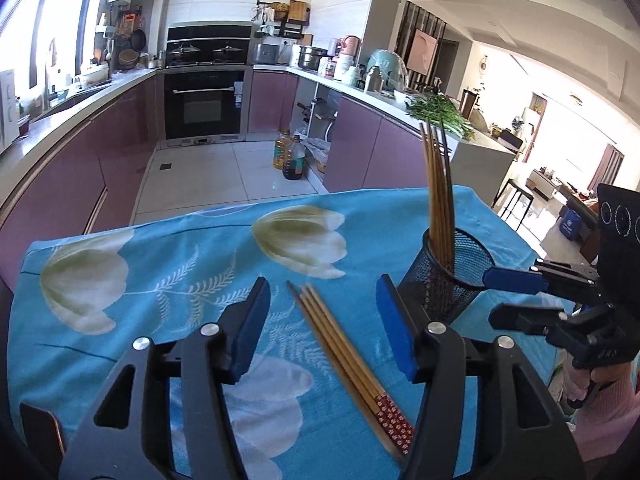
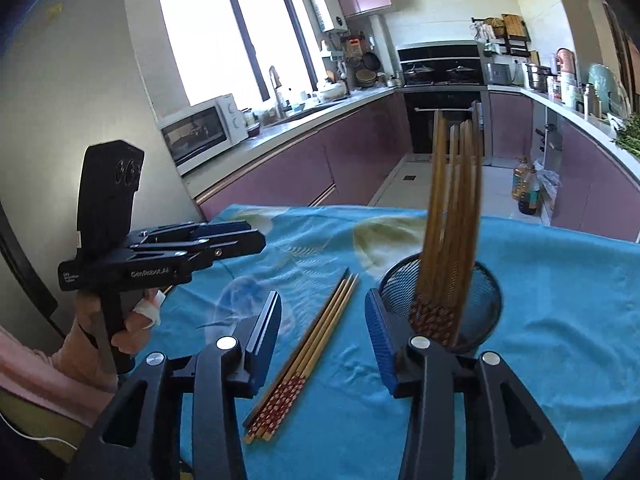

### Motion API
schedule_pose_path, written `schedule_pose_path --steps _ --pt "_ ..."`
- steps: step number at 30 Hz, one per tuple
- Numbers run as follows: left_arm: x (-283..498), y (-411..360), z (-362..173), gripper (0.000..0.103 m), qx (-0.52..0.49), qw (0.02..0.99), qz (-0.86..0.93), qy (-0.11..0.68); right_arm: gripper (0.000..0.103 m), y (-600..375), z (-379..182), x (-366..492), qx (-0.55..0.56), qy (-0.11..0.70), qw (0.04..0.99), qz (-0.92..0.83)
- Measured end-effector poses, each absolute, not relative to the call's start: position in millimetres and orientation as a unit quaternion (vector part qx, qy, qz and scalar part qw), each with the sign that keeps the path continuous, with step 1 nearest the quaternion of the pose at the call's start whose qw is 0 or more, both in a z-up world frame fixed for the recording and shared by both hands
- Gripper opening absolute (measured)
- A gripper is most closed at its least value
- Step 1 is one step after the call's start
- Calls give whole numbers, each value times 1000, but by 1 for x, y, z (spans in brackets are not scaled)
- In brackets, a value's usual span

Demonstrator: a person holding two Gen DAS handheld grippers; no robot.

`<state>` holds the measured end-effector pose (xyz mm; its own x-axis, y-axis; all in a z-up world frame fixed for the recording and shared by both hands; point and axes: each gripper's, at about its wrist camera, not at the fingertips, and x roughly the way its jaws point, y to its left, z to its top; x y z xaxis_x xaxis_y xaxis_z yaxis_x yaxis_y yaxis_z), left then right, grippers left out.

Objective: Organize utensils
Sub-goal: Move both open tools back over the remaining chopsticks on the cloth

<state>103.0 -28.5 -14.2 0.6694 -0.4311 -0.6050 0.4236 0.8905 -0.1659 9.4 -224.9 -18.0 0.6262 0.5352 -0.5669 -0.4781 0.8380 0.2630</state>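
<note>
Several wooden chopsticks with red patterned ends point(image 1: 352, 364) lie in a bundle on the blue flowered cloth point(image 1: 160, 280), also in the right wrist view point(image 2: 304, 356). A black mesh holder point(image 1: 448, 276) stands to their right with several chopsticks upright in it point(image 1: 438, 200); in the right wrist view the holder point(image 2: 476, 300) holds blurred chopsticks point(image 2: 452, 216). My left gripper point(image 1: 324, 316) is open and empty, straddling the lying bundle. My right gripper point(image 2: 324, 328) is open and empty, just before the holder, its right finger close to the rim.
The cloth-covered table ends at a far edge point(image 1: 240, 208) above the tiled kitchen floor. Oil bottles point(image 1: 290, 156) stand on the floor. Purple cabinets and an oven point(image 1: 204, 104) lie beyond. The right gripper shows at the right of the left view point(image 1: 520, 296).
</note>
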Motion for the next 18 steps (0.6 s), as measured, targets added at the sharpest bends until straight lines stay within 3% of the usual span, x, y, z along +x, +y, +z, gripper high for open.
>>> schedule_pose_path --steps 7,18 --pt "96 -23 -47 78 10 916 -187 353 45 -189 -82 23 37 413 869 270" --pt "96 -24 -75 77 30 908 -164 384 44 -179 -93 25 23 432 870 239"
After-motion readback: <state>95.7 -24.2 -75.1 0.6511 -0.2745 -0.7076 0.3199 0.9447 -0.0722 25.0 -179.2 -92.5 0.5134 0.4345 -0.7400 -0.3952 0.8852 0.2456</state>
